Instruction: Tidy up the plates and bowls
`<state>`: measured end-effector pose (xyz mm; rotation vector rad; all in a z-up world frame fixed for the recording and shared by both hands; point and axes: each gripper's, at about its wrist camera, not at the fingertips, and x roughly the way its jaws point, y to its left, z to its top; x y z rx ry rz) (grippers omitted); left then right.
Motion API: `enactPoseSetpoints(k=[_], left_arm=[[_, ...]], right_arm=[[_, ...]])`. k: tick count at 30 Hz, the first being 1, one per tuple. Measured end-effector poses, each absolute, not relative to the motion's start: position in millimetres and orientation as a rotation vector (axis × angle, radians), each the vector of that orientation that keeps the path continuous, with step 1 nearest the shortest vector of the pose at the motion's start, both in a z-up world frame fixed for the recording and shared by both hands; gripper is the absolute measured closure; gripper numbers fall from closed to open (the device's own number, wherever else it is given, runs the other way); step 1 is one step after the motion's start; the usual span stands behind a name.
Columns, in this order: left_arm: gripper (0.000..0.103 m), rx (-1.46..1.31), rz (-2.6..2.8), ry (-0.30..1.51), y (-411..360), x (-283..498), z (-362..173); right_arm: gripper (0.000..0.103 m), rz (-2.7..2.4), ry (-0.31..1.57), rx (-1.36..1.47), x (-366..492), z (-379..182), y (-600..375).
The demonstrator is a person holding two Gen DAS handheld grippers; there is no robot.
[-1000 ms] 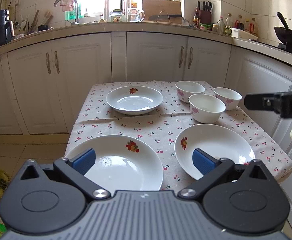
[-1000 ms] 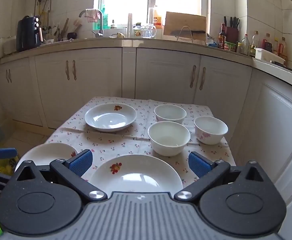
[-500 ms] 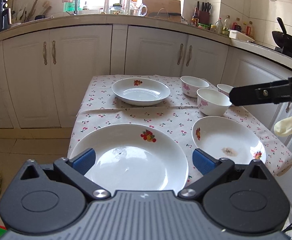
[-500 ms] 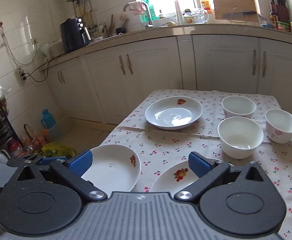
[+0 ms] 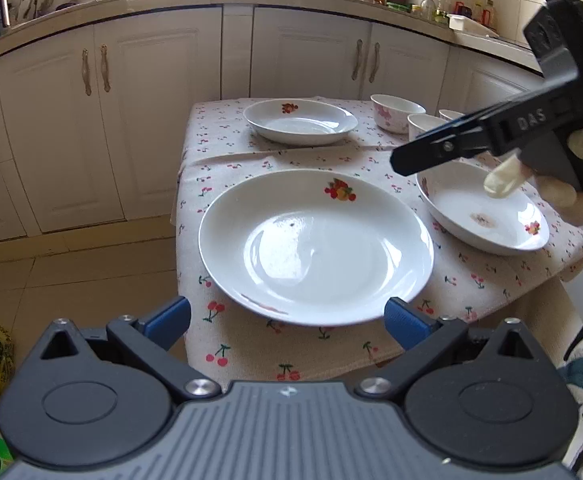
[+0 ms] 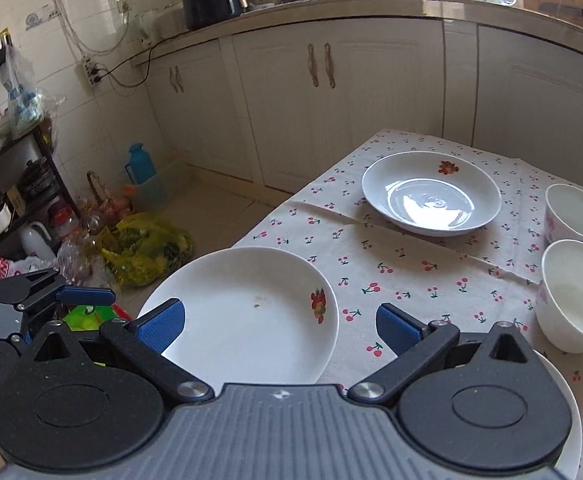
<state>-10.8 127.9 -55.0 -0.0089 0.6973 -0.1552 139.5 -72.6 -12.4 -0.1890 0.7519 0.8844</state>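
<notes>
White third bowl [image 5: 449, 114] hides behind the right gripper [image 6: 277, 322]; both it and the left gripper [image 5: 287, 318], fingers spread empty, have neared the near plate [image 5: 315, 240].

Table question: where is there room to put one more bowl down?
The widest bare cloth on the table lies mid-table, between the near plate, the far plate and the bowls. A strip runs behind the far plate too. The right side is crowded: bowls close together, another plate just below them.

Both wrist views (low, near) share the nearest plate [image 5: 315, 244].
</notes>
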Motion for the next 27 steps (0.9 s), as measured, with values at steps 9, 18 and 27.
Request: enactPoseSetpoints(k=[9, 18, 27], left_arm=[[0.004, 0.067, -0.284, 0.706, 130, 6, -75], [0.006, 0.137, -0.363, 0.696, 130, 21, -82], [0.009, 0.137, -0.392, 0.71, 132, 25, -86]], right_arm=[[0.0, 0.912, 0.843, -0.264, 171, -37, -43], [0.014, 0.944, 0.939, -0.256, 194, -51, -29], [0.025, 0.972, 0.973, -0.248, 199, -56, -25]])
